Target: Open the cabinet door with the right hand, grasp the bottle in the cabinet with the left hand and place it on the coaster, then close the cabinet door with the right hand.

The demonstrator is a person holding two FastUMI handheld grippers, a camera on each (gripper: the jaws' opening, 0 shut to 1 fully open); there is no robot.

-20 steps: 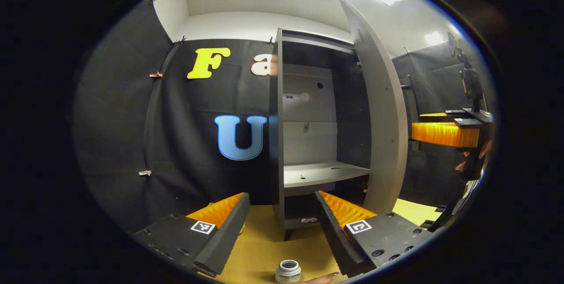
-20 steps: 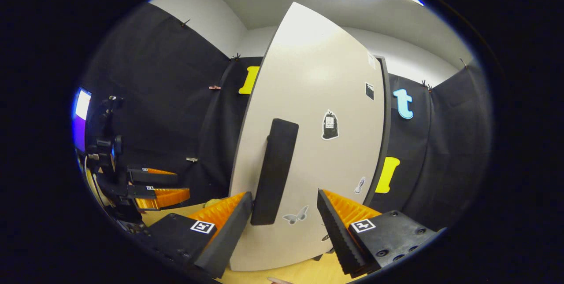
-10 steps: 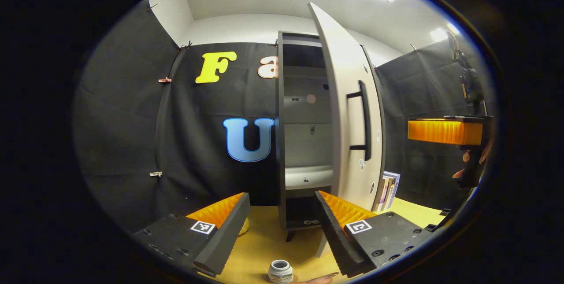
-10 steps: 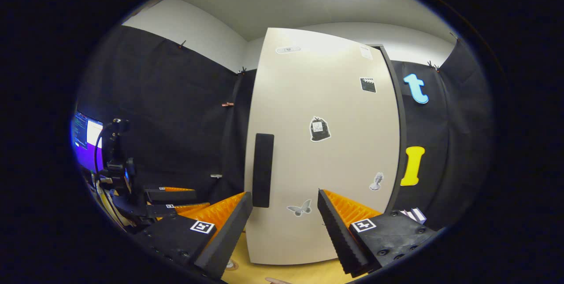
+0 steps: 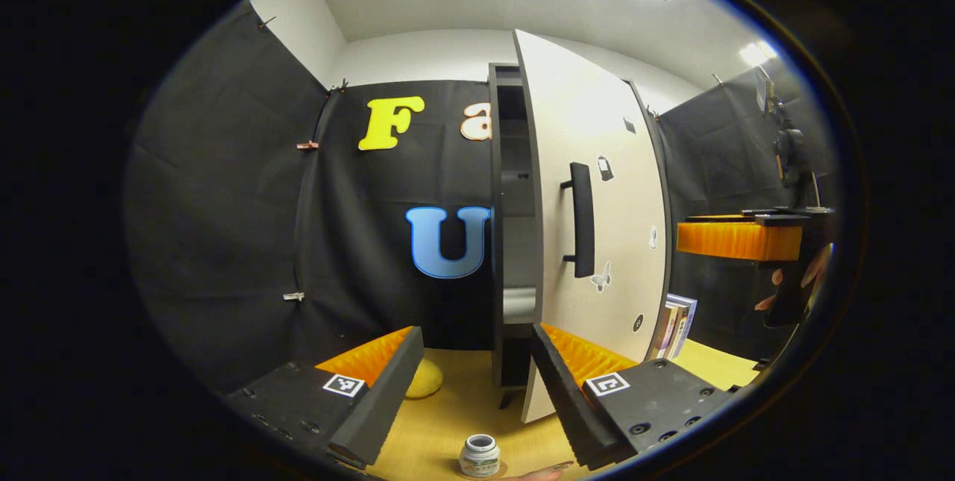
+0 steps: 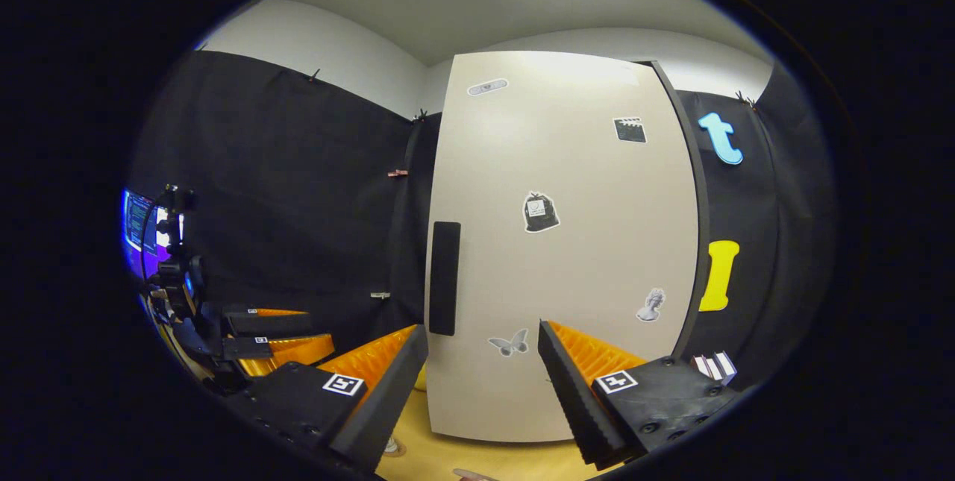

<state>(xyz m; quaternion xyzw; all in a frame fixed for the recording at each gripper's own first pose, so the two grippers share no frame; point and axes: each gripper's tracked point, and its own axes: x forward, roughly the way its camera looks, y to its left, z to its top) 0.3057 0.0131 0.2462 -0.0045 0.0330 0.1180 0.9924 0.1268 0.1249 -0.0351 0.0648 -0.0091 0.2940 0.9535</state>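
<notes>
The small white bottle [image 5: 479, 456] stands upright on the yellow table at the bottom of the left gripper view, just below my open left gripper [image 5: 477, 391], on what looks like a thin brown coaster. The tall cabinet's pale door [image 5: 597, 190] is almost shut, with a narrow dark gap [image 5: 513, 242] left beside it. In the right gripper view the door [image 6: 567, 242] faces me, its dark handle [image 6: 445, 277] at its left edge. My right gripper [image 6: 481, 384] is open, back from the door and touching nothing.
The right gripper [image 5: 739, 240], held by a hand, hangs at the right of the left gripper view. A yellow lump [image 5: 424, 379] lies by the cabinet's foot. Books [image 5: 675, 324] lean to the right of the cabinet. The left gripper [image 6: 276, 335] and a lit screen [image 6: 138, 216] are at the far left.
The cabinet door has swung from wide open to nearly shut. The right gripper, which had the handle between its fingers, has drawn back from it. The bottle has stayed put.
</notes>
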